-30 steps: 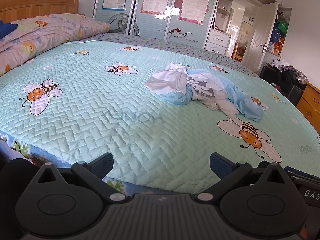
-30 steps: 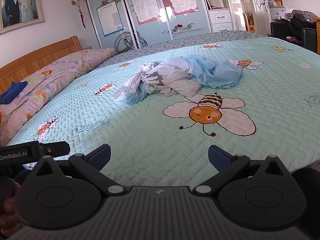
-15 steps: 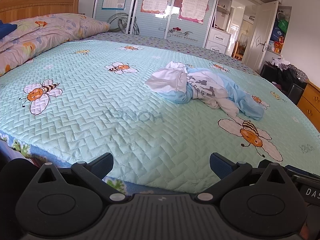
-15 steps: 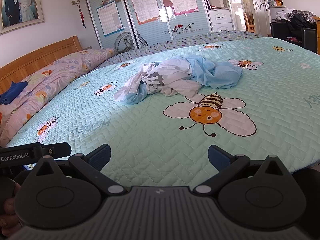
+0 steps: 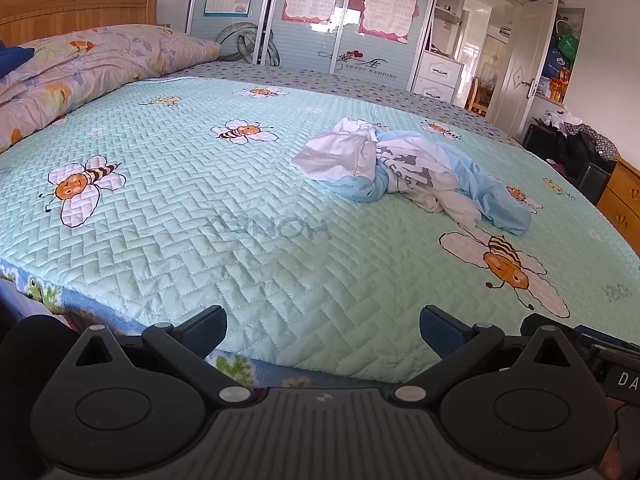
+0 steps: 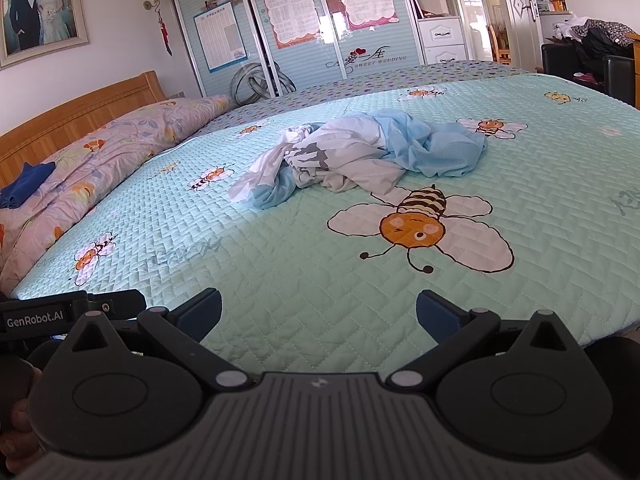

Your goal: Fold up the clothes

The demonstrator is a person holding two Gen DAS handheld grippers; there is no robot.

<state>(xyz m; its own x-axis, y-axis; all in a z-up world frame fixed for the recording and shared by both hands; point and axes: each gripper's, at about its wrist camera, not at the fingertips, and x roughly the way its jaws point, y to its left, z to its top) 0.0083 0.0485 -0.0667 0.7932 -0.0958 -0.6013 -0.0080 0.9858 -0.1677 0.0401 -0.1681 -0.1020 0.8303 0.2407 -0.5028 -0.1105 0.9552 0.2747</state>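
A crumpled white and light-blue garment (image 5: 408,172) lies in a heap near the middle of the bed, also seen as the garment (image 6: 360,156) in the right wrist view. My left gripper (image 5: 322,326) hovers over the bed's near edge, open, with nothing between its blue-padded fingers. My right gripper (image 6: 318,312) is open too, held over the near edge to the right of the left one, well short of the heap. The left gripper's body (image 6: 72,312) shows at the lower left of the right wrist view.
The bed carries a mint quilted cover with bee prints (image 5: 240,208). A floral duvet and pillow (image 5: 88,68) lie at the wooden headboard (image 6: 80,116), with a dark blue cloth (image 6: 24,184) on top. Wardrobe doors (image 5: 312,20), a wooden dresser (image 5: 620,196) and dark bags (image 5: 568,148) stand beyond.
Both grippers have crept very slightly toward the heap; their fingers stay spread as before. The garment has not moved.
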